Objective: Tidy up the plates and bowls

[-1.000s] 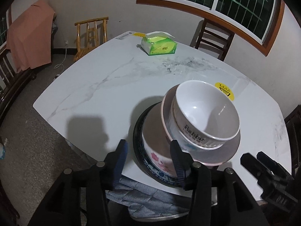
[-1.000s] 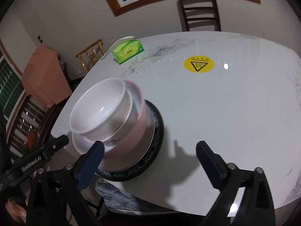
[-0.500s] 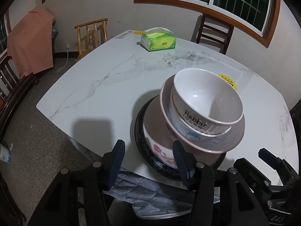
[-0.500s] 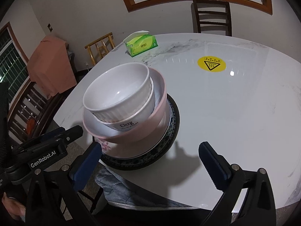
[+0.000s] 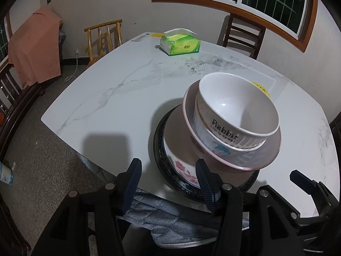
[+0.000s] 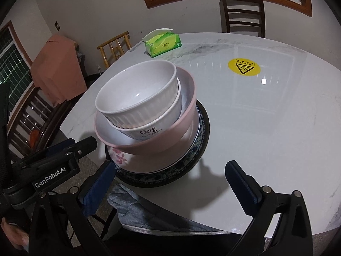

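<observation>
Crockery stands in one stack near the front edge of the marble table (image 5: 119, 98). On top sits a ribbed white bowl (image 5: 236, 106), nested in a second white bowl (image 6: 147, 130) lettered "Dog", which rests inside a wide pink bowl (image 6: 177, 136). Under these lies a white plate with pink flowers (image 6: 127, 160), and at the bottom a dark blue-patterned plate (image 6: 200, 149). The upper bowls lean slightly off-centre over the plates.

The left gripper (image 5: 168, 176) hangs just in front of the stack, fingers partly apart and holding nothing. The right gripper (image 6: 168, 179) has its fingers spread wide, empty, low before the stack.

Farther back lie a green tissue pack (image 5: 181, 44) and a yellow warning sticker (image 6: 244, 67). A grey quilted cloth (image 6: 149, 213) shows below the table's edge.
</observation>
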